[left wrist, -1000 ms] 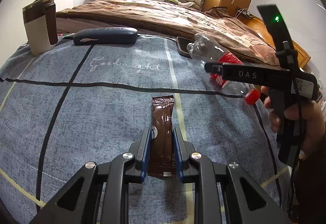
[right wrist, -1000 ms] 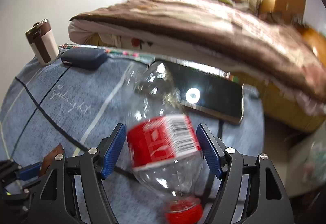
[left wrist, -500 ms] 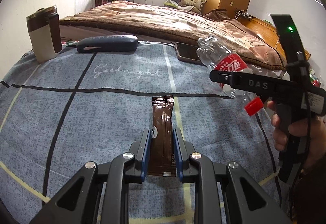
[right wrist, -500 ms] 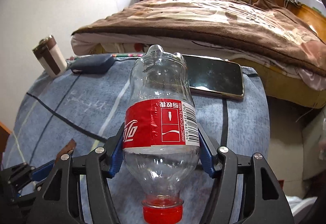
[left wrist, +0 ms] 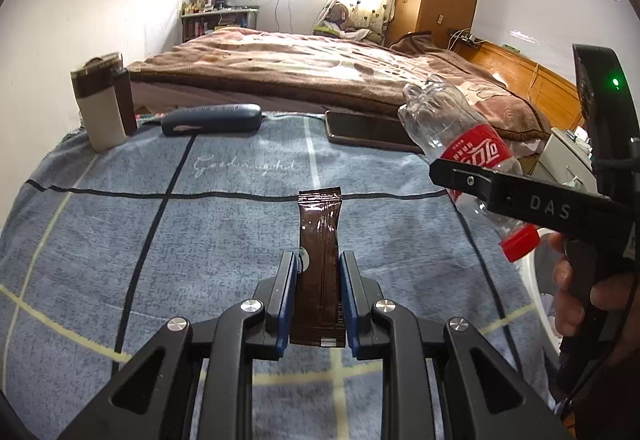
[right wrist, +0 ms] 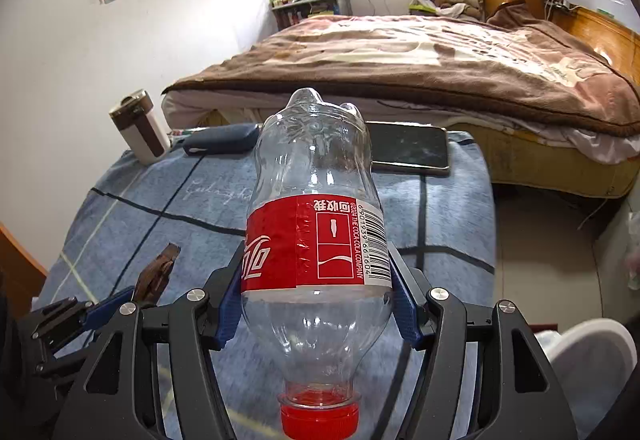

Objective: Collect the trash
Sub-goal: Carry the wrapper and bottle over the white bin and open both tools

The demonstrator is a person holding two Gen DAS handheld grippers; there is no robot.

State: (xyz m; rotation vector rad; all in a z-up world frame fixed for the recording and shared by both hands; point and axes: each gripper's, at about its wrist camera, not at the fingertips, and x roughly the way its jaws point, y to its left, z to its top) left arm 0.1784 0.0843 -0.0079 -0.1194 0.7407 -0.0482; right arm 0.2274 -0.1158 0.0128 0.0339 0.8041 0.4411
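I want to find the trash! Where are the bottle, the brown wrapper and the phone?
bottle (right wrist: 316, 240): right wrist view, on its red label.
brown wrapper (left wrist: 319, 240): left wrist view, on its middle.
phone (right wrist: 408, 151): right wrist view, on its dark screen.

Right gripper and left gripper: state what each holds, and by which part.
Right gripper clamps the plastic bottle at its label; left gripper pinches the brown wrapper's near end.

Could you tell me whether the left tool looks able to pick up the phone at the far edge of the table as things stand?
Probably not yet: the left tool is shut on the brown wrapper, so it has no free grip. The path over the cloth to the phone looks otherwise unobstructed.
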